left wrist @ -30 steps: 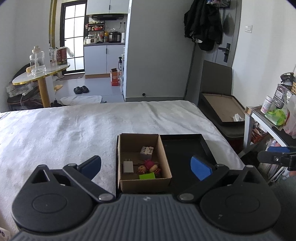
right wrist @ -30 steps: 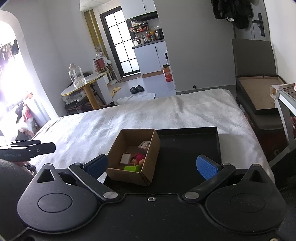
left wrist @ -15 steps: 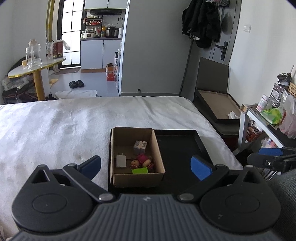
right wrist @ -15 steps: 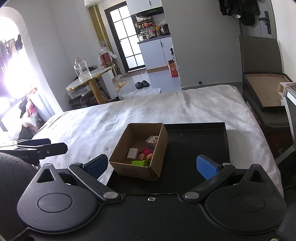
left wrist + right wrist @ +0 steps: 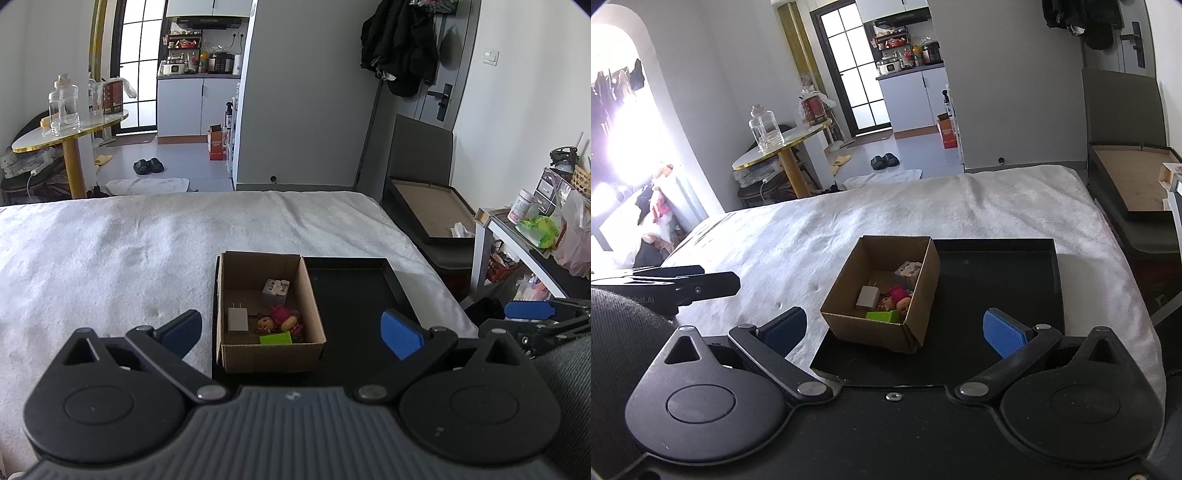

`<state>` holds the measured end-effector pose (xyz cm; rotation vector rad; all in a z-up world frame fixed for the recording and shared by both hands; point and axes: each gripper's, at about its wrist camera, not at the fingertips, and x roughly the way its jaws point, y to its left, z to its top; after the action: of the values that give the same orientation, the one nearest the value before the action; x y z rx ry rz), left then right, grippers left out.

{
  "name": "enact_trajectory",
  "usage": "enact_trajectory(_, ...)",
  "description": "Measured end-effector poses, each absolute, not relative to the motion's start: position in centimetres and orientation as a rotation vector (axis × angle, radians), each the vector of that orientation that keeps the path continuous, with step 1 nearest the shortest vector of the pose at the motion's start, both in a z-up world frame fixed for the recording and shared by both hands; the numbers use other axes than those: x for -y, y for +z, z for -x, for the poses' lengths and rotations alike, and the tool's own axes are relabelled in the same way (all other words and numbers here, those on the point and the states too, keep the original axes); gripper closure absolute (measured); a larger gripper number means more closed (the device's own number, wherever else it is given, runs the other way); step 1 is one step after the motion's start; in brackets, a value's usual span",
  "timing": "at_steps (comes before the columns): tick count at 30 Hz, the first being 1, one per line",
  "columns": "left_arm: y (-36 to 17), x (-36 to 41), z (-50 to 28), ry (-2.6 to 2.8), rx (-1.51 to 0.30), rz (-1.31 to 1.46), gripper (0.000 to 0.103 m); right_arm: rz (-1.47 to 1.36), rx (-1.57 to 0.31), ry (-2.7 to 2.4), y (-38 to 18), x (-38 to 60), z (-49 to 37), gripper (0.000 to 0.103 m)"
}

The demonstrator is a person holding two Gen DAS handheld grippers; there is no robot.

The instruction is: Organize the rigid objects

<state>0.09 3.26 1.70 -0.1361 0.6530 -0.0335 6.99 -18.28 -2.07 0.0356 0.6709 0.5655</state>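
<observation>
An open cardboard box stands in the left part of a black tray on a white bed. In the box lie a white charger, a grey block, small dolls and a green block. My left gripper is open and empty, held back from the box. My right gripper is open and empty, also short of the box.
The white bed cover spreads left and behind the tray. A dark chair with a flat box stands right of the bed. A cluttered side shelf is at far right. A round table with a jar stands far left.
Both grippers have drawn back and shifted a little, so the box and tray sit slightly farther away in both views. Both stay open. Nothing in the box moved.
</observation>
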Motion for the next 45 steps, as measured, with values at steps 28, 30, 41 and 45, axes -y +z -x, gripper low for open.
enact_trajectory(28,1.3,-3.6,-0.1,-0.064,-0.644,0.128,0.001,-0.038,-0.679,0.551,-2.7,17.8,-7.3,0.0)
enact_trajectory(30,1.3,-3.6,-0.1,-0.063,-0.644,0.129,0.001,-0.039,-0.68,0.549,-2.8,17.7,-7.4,0.0)
enact_trajectory(41,1.5,-3.4,-0.2,-0.072,-0.634,0.116,0.001,-0.045,-0.684,0.536,-3.0,17.9,-7.5,0.0)
enact_trajectory(45,1.2,-3.4,-0.4,-0.07,-0.644,0.106,0.001,-0.05,-0.685,0.53,-3.1,17.8,-7.5,0.0)
